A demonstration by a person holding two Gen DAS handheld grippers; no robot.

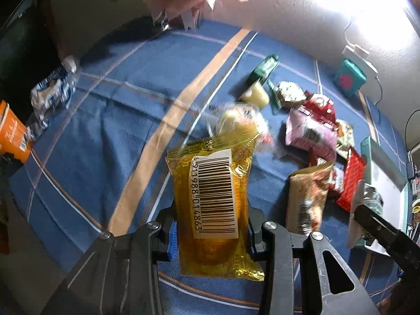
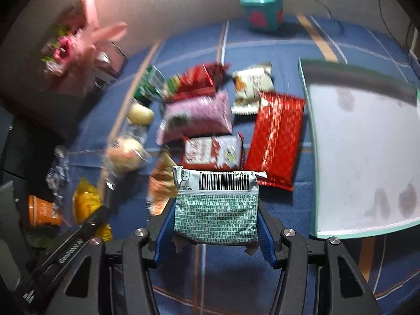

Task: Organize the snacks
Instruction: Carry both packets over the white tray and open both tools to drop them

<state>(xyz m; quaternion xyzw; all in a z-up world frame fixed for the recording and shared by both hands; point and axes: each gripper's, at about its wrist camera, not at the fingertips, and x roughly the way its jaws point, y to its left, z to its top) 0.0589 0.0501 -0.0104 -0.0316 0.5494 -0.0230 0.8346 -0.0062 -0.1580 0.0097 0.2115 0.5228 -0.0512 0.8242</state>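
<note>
So our left gripper (image 1: 211, 232) has its jaws clamped on a yellow snack packet (image 1: 212, 204), barcode facing up, held above the blue tablecloth (image 1: 118, 120). Right gripper (image 2: 216, 233) is doing the same thing with a green-and-white packet (image 2: 216, 210), jaws closed snug on both sides. The other snacks sit in a loose pile (image 2: 210, 115) on the table just ahead, with a white tray (image 2: 362, 152) right beside them. Some of it's pretty blurry.

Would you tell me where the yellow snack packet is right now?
The yellow snack packet is clamped in the left gripper above the blue tablecloth, left of the snack pile.
</note>
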